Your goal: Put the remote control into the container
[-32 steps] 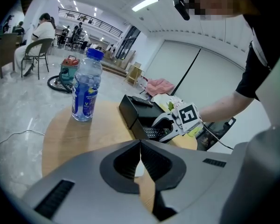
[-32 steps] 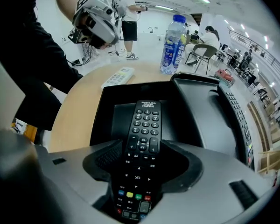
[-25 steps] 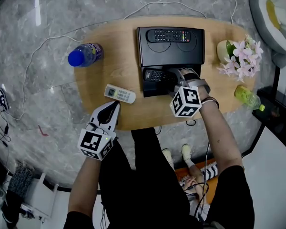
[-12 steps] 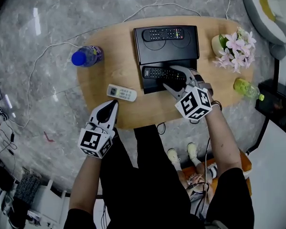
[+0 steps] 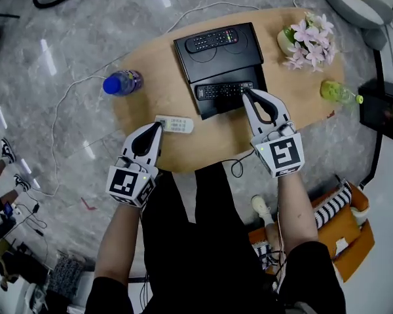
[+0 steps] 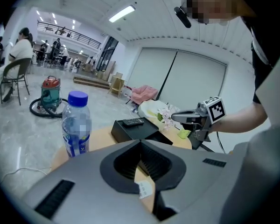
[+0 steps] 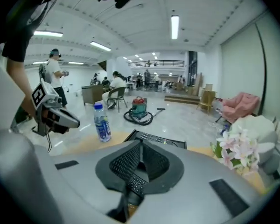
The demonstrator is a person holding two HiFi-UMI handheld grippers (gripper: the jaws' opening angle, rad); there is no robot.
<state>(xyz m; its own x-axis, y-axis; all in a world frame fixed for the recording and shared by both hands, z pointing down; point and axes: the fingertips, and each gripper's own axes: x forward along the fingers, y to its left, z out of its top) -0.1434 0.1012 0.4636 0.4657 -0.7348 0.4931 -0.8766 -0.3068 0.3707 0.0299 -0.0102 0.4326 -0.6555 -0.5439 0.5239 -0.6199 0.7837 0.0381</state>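
Observation:
A black two-tier container stands on the oval wooden table. One black remote lies on its far tier, and a second black remote lies in its near tier. My right gripper hovers at that second remote's right end; its jaws have just been closing and nothing is between them. In the right gripper view the shut right gripper has the near remote below it. My left gripper is shut and empty, its tip over a white remote.
A blue-capped water bottle stands at the table's left end. Pink flowers and a green bottle occupy the right end. A white cable trails across the marble floor. People and a vacuum cleaner are far behind.
My right gripper has lifted off the near black remote and drawn back, and its jaws went from wide open to shut. The remote stayed in the container. My left gripper rose slightly.

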